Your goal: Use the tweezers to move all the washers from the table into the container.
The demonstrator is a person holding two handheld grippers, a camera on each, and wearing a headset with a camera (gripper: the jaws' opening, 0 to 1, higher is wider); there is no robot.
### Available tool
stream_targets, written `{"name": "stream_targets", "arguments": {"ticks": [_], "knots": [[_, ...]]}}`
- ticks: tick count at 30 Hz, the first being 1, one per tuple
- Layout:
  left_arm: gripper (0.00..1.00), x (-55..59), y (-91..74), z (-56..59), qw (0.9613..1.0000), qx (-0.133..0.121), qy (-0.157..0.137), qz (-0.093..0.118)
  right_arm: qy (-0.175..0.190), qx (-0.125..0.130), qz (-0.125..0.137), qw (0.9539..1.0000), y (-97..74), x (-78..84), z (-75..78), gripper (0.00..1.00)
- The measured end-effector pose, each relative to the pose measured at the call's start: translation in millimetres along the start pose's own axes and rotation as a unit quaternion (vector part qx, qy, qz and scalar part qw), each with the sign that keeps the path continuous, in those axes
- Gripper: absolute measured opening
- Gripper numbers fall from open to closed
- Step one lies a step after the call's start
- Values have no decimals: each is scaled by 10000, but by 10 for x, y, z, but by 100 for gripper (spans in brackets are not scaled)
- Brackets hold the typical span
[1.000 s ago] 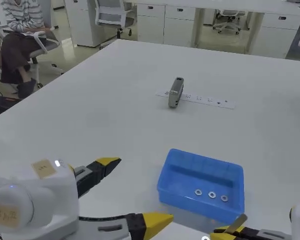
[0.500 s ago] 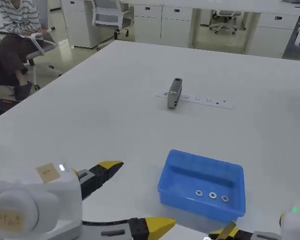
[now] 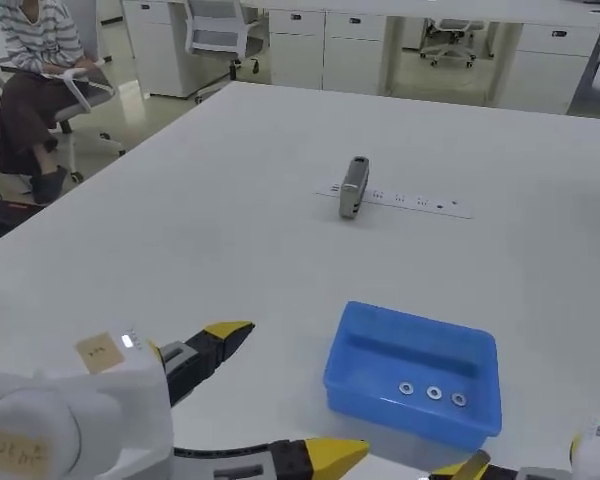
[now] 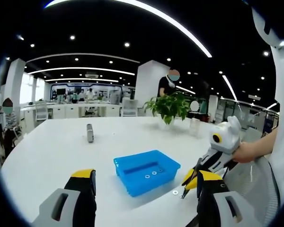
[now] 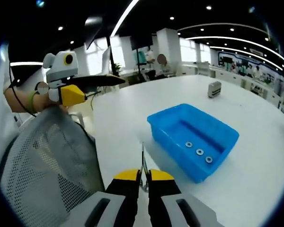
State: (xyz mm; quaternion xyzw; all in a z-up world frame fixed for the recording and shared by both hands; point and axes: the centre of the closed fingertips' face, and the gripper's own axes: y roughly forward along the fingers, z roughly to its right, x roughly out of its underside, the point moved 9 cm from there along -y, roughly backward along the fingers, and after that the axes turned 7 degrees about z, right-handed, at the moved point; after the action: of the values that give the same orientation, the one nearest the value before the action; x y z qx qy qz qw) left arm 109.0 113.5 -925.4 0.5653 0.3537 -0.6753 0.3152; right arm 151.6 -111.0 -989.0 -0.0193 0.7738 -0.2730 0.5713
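Observation:
A blue container point(image 3: 412, 375) sits on the white table near me with three washers point(image 3: 433, 392) inside. In the left gripper view one more washer point(image 4: 174, 193) lies on the table in front of the container point(image 4: 146, 171), right by the tips of the tweezers point(image 4: 183, 193). My right gripper point(image 5: 144, 174) is shut on the thin tweezers point(image 5: 143, 158), which point forward at the container point(image 5: 194, 135). The right gripper point(image 3: 475, 467) sits at the bottom edge of the head view. My left gripper point(image 3: 285, 395) hovers open to the left of the container, holding nothing.
A grey device point(image 3: 353, 185) stands on a white power strip point(image 3: 410, 201) at mid-table. A person sits on a chair point(image 3: 40, 70) at the far left. Desks and office chairs point(image 3: 220, 30) stand beyond the table.
My right gripper with the tweezers has sunk toward the bottom edge of the head view. The left gripper stays open in about the same place.

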Motion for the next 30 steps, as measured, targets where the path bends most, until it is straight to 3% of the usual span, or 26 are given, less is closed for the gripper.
{"name": "stream_targets", "arguments": {"ticks": [4,7,10,20,24,30], "knots": [[89,-4,-6,-13,10000,-66,29,20,357,53,96,9993,-10,6,52,2],[89,-5,-9,-24,9999,-96,0,43,919,-60,597,9940,-34,-49,51,2],[89,-3,-8,-26,9999,-109,3,34,1173,45,732,9904,-89,-51,110,2],[88,4,-12,-48,9998,-178,-15,6,974,180,703,9926,-167,-160,98,2],[88,9,-9,-44,9999,-158,-30,-14,382,141,461,9981,-146,-240,74,2],[87,19,-5,-38,9999,-126,2,-67,99,10,470,9988,-84,-396,38,2]]}}
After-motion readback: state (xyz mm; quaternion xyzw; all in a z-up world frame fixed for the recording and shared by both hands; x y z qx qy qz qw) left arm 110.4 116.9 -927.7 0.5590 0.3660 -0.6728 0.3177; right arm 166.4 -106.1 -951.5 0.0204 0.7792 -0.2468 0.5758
